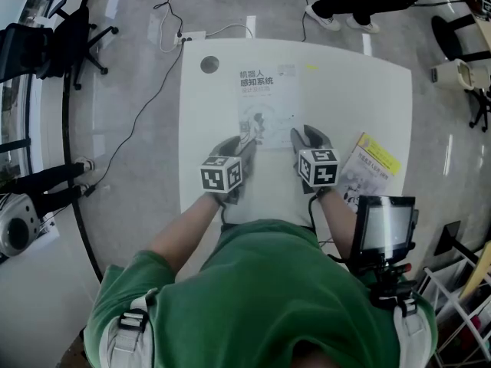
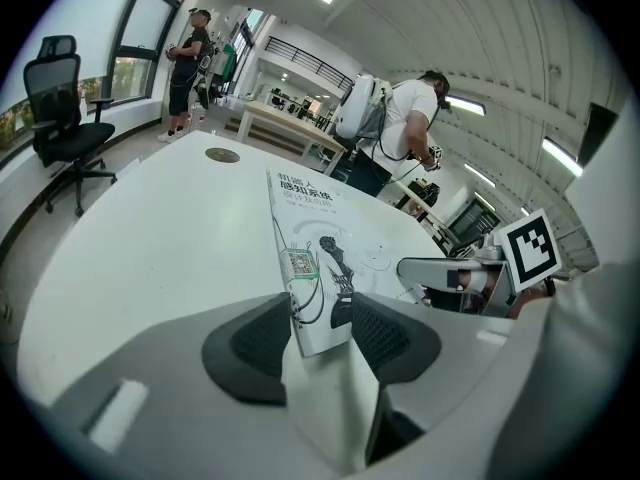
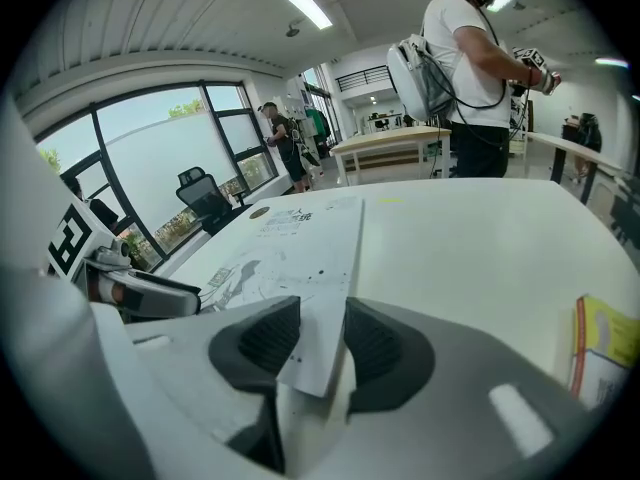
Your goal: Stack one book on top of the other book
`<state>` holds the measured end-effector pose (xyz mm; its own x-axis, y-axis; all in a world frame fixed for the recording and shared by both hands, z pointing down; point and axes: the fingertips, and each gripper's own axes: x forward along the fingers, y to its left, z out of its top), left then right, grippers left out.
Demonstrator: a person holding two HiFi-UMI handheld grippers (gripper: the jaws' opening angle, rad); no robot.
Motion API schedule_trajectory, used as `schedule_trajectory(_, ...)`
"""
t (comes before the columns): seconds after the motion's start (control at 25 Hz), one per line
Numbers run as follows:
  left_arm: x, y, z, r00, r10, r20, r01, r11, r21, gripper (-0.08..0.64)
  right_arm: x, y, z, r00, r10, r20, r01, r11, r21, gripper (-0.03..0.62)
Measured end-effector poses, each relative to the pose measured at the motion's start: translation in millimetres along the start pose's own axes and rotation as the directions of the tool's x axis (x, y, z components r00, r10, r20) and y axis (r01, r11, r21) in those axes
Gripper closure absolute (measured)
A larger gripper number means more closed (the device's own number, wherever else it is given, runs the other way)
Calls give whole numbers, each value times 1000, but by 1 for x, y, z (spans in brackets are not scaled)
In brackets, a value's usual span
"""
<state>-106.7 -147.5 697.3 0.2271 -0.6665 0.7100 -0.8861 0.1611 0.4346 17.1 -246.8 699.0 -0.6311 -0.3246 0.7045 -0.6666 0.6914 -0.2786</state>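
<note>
A white book (image 1: 265, 102) lies flat in the middle of the white table (image 1: 360, 90). A yellow-covered book (image 1: 370, 167) lies near the table's right edge, beside my right hand. My left gripper (image 1: 244, 146) is at the white book's near left corner. In the left gripper view that book (image 2: 310, 238) reaches between the pads of the open left gripper (image 2: 320, 333). My right gripper (image 1: 307, 136) is at the near right corner. In the right gripper view the corner of the white book (image 3: 290, 248) sits between the pads of the right gripper (image 3: 313, 343), which is open. The yellow book (image 3: 605, 353) shows at far right.
A round grey cable cap (image 1: 209, 64) sits in the table's far left corner. A black office chair (image 1: 69, 33) stands on the floor to the left. A person (image 1: 360, 2) stands beyond the far edge. A black device (image 1: 386, 225) hangs at my right side.
</note>
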Motion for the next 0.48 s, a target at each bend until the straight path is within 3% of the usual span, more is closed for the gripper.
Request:
schedule_trajectory(0.16, -1, 0, 3, 1000, -25, 11, 26, 996, -88, 360, 0, 0, 0, 1000, -3, -5, 3, 1000, -4, 459)
schedule_trajectory(0.32, -2, 2, 6, 997, -69, 39, 75, 976, -206, 359, -1, 0, -1, 1000, -9, -9, 9, 1000, 2, 459)
schedule_trajectory(0.4, -1, 2, 7, 993, -106, 59, 119, 953, -280, 359, -1, 0, -1, 1000, -7, -11, 7, 1000, 3, 459)
schedule_trajectory(0.48, 0, 1, 7, 984, -157, 85, 178, 911, -373, 360, -1, 0, -1, 1000, -4, -12, 4, 1000, 3, 459)
